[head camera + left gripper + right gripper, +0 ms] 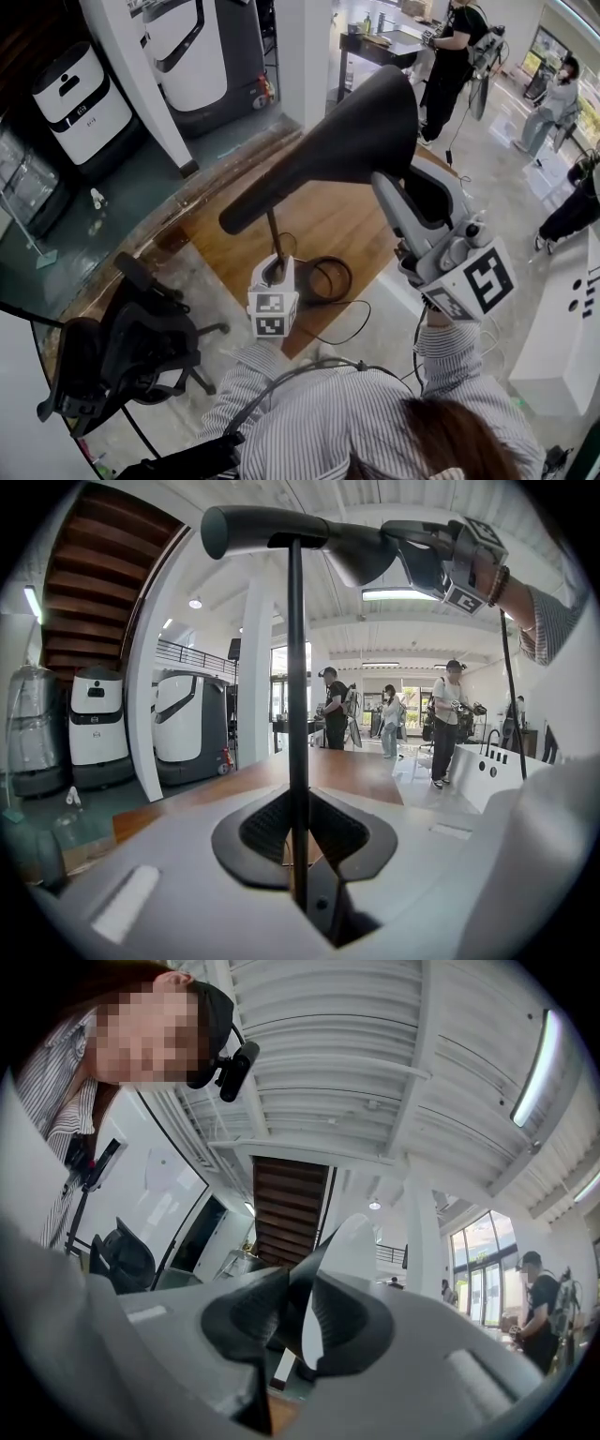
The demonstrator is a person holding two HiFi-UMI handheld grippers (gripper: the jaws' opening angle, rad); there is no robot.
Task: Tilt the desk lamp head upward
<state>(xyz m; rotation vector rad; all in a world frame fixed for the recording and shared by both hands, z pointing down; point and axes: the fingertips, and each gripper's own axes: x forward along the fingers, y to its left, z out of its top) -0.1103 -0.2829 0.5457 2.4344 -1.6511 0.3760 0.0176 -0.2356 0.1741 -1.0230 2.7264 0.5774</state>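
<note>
Right claw [302, 1312] apparently pinches the lamp head [347, 141] at its wide rim; left claw [298, 855], narrowly parted, clamps the upright stem [297, 667] beneath.

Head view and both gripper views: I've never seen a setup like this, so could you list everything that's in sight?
table: one, brown wood, centre
lamp head: one, black, raised over the table
lamp stem: one, black, upright under the lamp head
cable: one, black, looped on the table
office chair: one, black, left of the table
machines: two, white and black, far left
people: at least three, dark or grey clothes, far background
counter: one, white, right edge
left gripper: one, white, shut on the lamp stem
right gripper: one, white, gripping the lamp head's rim
sleeves: two, striped, bottom
</note>
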